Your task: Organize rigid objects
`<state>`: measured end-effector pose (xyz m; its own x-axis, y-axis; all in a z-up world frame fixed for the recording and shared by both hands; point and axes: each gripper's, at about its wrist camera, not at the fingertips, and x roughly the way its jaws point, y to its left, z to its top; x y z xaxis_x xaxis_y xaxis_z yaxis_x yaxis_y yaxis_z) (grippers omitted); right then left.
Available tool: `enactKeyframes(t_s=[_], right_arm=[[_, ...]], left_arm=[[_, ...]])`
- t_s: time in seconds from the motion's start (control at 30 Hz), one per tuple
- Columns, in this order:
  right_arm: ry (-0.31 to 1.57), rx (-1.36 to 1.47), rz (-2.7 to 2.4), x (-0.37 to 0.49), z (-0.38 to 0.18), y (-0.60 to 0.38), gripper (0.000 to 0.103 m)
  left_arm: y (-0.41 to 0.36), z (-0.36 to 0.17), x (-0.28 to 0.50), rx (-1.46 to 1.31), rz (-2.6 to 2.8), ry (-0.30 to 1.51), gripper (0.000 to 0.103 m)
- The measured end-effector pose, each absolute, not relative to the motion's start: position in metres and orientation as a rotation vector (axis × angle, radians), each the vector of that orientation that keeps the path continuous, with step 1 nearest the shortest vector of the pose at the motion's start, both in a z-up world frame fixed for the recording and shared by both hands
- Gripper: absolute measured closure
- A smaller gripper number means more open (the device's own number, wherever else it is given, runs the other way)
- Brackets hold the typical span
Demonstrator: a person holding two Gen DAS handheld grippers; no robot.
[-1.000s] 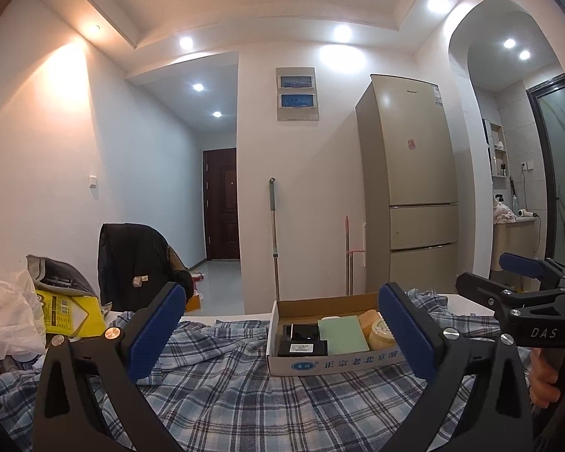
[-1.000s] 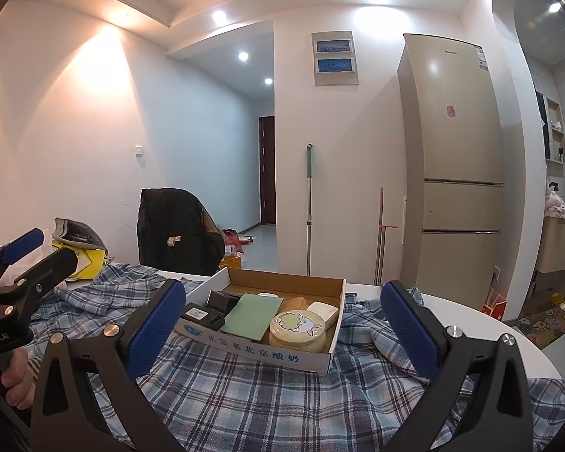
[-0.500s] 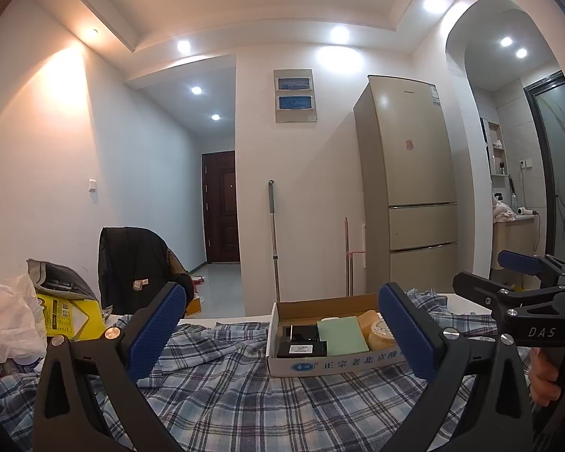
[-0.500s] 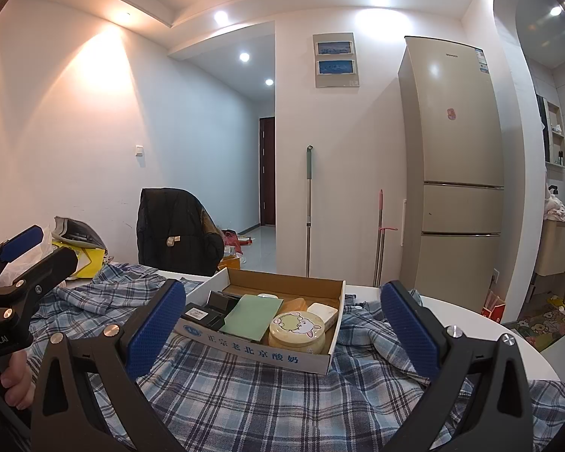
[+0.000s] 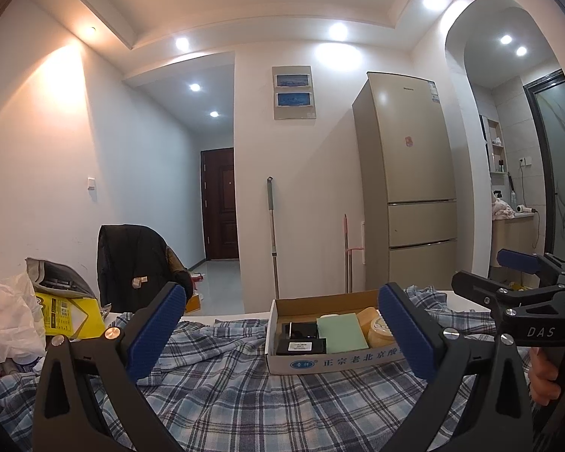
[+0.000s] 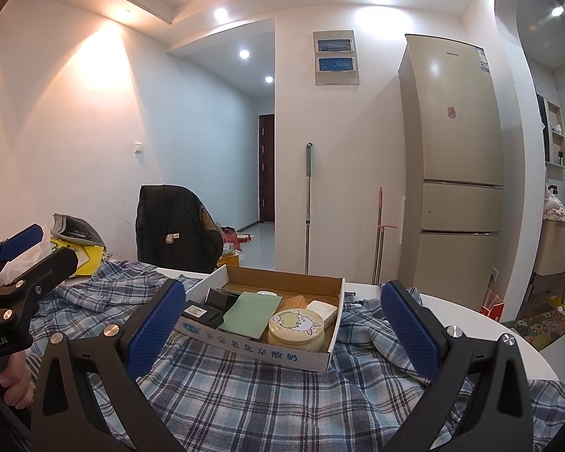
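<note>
A blue-and-white plaid cloth covers the round white table in front of you, rumpled into folds at its far edge. Beyond the table a tall beige refrigerator stands against the far wall on the right, and a chair draped with a black jacket sits at the far left.

On the cloth rests a shallow open cardboard box with a white front printed in blue characters. It lies straight ahead of your right gripper and ahead and a little to the right of your left gripper. Inside it, from left to right, you have two black rectangular boxes with white labels, a flat pale-green rectangular card leaning over them, a round cream-yellow tin with a cartoon animal on its lid at the near right, and a small white rectangular block just behind the tin. An orange-tan piece behind the card is too hidden to identify.

Both of your grippers hover above the cloth on the near side of the box, their blue-padded fingers spread wide and holding nothing. Each is visible at the edge of the other's view, with your hand on its handle.

A yellow package and a white plastic bag lie at the far left of the table.
</note>
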<state>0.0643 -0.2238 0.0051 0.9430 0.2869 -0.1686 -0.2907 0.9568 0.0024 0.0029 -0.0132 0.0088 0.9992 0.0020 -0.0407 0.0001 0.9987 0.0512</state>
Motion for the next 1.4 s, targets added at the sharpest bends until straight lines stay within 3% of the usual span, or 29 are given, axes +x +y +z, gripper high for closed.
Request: enactKeyframes(t_s=[1.4], right_arm=[[0.183,-0.014,0.307,0.0677,0.0036,-0.2241,0.000]], left_arm=[[-0.0088,0.0067,0.0076,0.049,-0.010,0.067,0.000]])
